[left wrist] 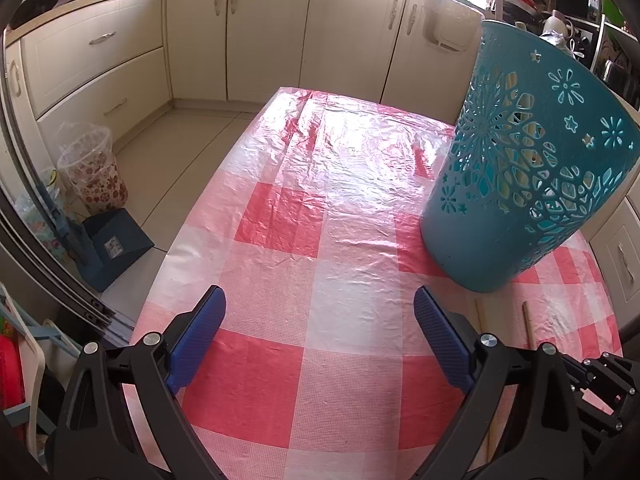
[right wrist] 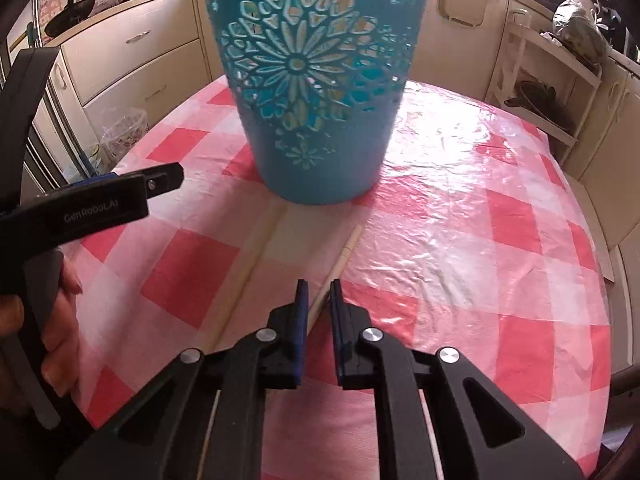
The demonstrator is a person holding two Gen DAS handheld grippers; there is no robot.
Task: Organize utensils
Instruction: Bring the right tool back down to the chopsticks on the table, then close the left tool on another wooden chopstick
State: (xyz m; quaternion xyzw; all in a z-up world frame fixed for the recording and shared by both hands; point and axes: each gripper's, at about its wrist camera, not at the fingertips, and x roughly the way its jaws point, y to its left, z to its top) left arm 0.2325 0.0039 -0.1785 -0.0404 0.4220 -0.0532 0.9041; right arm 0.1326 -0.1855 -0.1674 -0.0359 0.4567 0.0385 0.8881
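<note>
A teal cut-out plastic basket stands upright on the red-and-white checked table; it also shows at the right of the left wrist view. Two pale wooden sticks lie in front of it: a left stick and a right stick. My right gripper has its blue pads nearly closed around the right stick's near part, which lies low on the table. My left gripper is wide open and empty above the cloth, left of the basket; its body shows in the right wrist view. The stick ends show in the left wrist view.
The plastic-covered table drops off to a tiled floor at left. Cream cabinets line the far wall. A floral bin and a blue dustpan stand on the floor at left. A white shelf rack stands at right.
</note>
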